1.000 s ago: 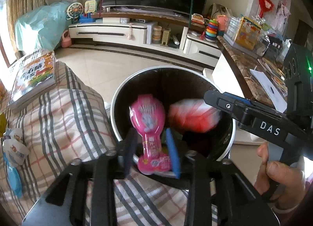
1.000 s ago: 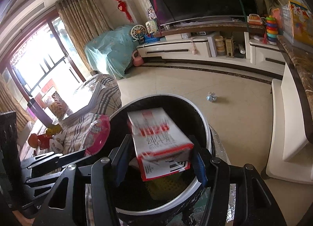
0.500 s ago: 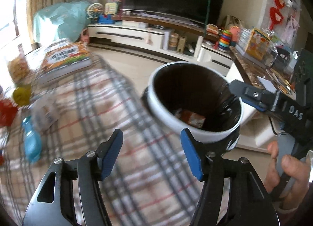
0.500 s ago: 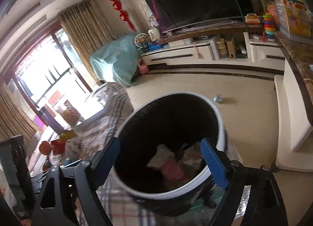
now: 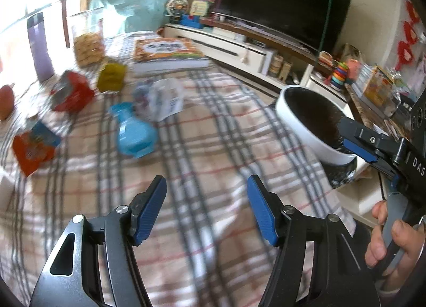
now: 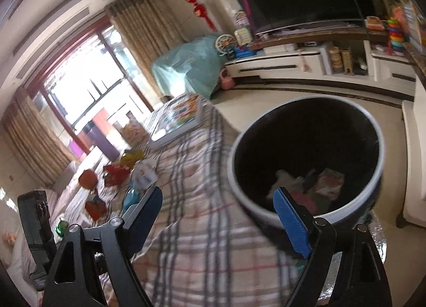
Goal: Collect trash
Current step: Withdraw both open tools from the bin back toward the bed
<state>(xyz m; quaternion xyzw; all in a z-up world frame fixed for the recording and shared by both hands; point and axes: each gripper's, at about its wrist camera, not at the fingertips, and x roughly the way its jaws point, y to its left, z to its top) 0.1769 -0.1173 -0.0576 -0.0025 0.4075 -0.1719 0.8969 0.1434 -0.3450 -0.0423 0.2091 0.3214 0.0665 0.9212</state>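
The right gripper (image 6: 222, 215) was held wide and empty beside the white-rimmed, black-lined round bin (image 6: 372, 120), in which crumpled wrappers (image 6: 328, 180) were seen.

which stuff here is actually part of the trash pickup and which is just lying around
Part of the job:
trash bin
blue wrapper
white wrapper
red wrapper
yellow wrapper
orange packet

Just lying about:
book
snack jar
purple bottle
television

Plaid-covered bed (image 5: 213, 147) with blue bottle (image 5: 135, 134), red wrappers (image 5: 70, 91), white packet (image 5: 165, 99), book (image 5: 167, 53).
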